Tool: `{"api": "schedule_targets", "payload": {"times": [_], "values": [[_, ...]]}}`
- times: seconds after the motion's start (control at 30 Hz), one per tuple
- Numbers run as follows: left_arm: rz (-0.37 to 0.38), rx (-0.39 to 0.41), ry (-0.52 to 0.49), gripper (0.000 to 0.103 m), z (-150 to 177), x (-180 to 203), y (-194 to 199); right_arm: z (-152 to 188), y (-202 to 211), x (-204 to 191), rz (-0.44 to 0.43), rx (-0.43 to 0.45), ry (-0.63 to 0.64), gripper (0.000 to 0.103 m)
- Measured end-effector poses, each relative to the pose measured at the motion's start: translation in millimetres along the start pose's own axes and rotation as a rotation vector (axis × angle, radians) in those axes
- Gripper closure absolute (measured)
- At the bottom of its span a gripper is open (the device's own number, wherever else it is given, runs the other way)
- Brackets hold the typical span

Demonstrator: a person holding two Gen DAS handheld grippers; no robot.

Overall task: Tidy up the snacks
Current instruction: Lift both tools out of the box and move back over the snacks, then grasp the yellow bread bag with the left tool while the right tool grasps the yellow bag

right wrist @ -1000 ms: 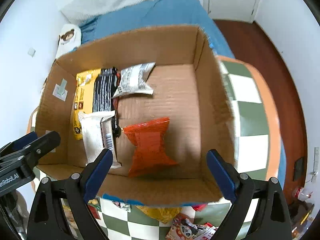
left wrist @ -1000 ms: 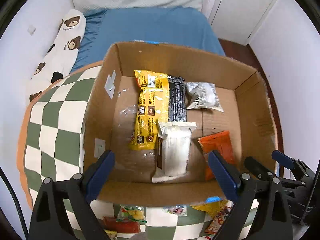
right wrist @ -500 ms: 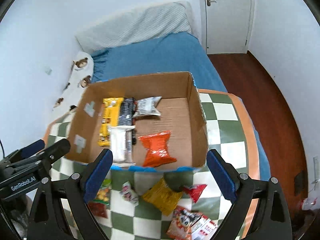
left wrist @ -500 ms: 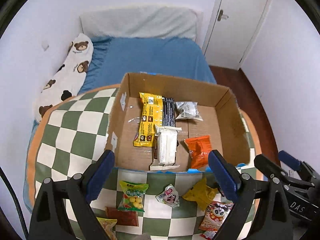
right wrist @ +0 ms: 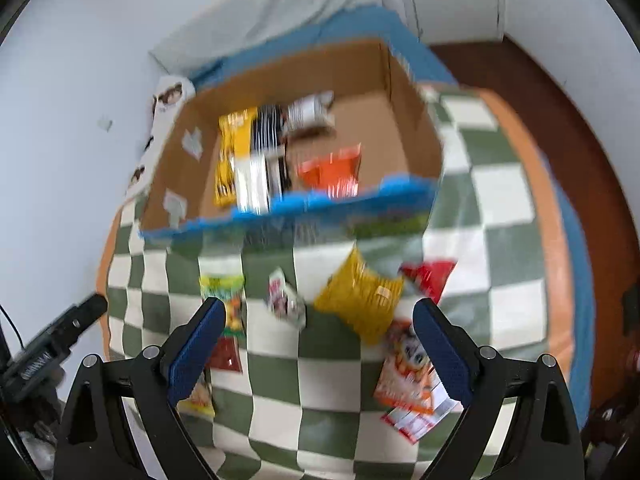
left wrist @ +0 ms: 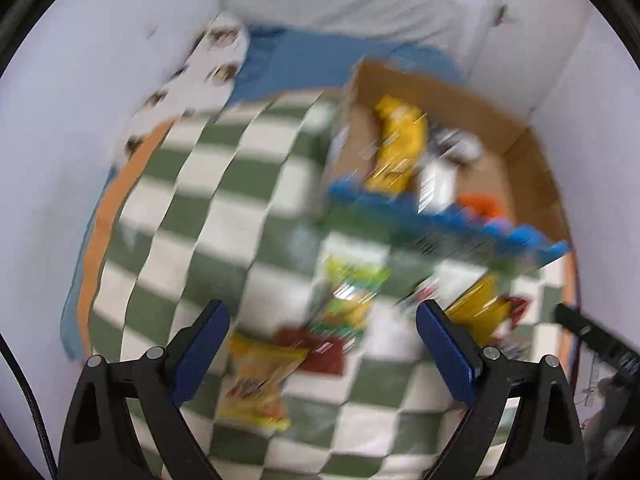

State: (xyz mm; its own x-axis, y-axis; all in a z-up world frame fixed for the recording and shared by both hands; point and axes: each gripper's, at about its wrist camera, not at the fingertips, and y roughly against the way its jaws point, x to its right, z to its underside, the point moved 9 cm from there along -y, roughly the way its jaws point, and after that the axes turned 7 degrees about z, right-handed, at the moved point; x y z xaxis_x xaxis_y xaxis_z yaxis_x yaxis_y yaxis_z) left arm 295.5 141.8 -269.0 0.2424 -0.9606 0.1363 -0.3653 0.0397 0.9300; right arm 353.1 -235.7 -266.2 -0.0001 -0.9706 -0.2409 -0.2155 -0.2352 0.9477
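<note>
Left wrist view, blurred: the left tool (left wrist: 322, 338) hangs wide apart and empty over what looks like a yellow snack packet (left wrist: 258, 382) on the checkered cloth (left wrist: 192, 208). Right wrist view: the right tool (right wrist: 316, 338) stands apart, empty, above a yellow bag (right wrist: 360, 300), near the cardboard box (right wrist: 412, 128) with snacks inside.

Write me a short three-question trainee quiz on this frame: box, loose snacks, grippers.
1. True or false: the orange packet lies inside the cardboard box.
2. Which snack lies nearest between the right gripper's fingers? A) yellow bag B) black packet C) red packet
3. Fill in: both the right gripper and the left gripper are ____ and hold nothing.

Key: 1 true; 2 A; 3 open.
</note>
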Motion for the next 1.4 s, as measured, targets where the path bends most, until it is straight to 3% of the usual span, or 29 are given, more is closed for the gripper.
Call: {"api": "schedule_targets", "payload": {"times": [0.03,0.13,0.3,0.43,0.5,0.53,0.57,0.6,0.7,0.9,1.1,1.13,1.2,1.33,1.4], "values": [[-0.018,-0.034,0.018,0.007,12,-13,-10,6,-11,0,0.007,-0.013,0.011,0.007],[-0.058,-0.144,0.058,0.007,49,-48,-45,15,-41,-2,0.040,-0.048,0.074,0.031],[-0.087,-0.278,0.080,0.007,94,-75,-90,19,-91,-15,0.119,-0.090,0.232,0.031],[-0.088,-0.333,0.061,0.008,111,-80,-119,19,-127,-21,0.218,-0.111,0.360,0.031],[-0.075,-0.331,0.057,0.026,113,-77,-128,18,-141,-21,0.261,-0.111,0.409,0.031],[-0.063,-0.335,0.057,0.047,114,-74,-133,17,-147,-21,0.282,-0.113,0.423,0.031],[-0.050,-0.344,0.062,0.052,116,-71,-138,17,-151,-20,0.290,-0.114,0.431,0.033],[-0.051,-0.342,0.064,0.052,116,-69,-139,16,-154,-19,0.282,-0.114,0.426,0.044],[-0.040,-0.333,0.072,0.053,120,-60,-141,18,-156,-16,0.232,-0.140,0.372,0.062],[0.018,-0.361,0.084,0.054,148,-29,-143,61,-160,2,0.030,-0.362,0.104,0.063],[0.038,-0.394,0.028,0.053,172,4,-154,107,-155,13,-0.067,-0.435,-0.063,0.060],[0.039,-0.400,0.017,0.052,173,6,-158,109,-153,12,-0.052,-0.425,-0.012,0.054],[0.052,-0.431,0.002,0.050,178,13,-165,106,-146,-2,-0.020,-0.390,0.109,0.023],[0.060,-0.464,-0.012,0.049,189,20,-176,116,-145,-22,0.127,-0.343,0.457,0.021],[0.055,-0.463,-0.011,0.048,192,24,-178,124,-154,-24,0.173,-0.354,0.542,0.022]]}}
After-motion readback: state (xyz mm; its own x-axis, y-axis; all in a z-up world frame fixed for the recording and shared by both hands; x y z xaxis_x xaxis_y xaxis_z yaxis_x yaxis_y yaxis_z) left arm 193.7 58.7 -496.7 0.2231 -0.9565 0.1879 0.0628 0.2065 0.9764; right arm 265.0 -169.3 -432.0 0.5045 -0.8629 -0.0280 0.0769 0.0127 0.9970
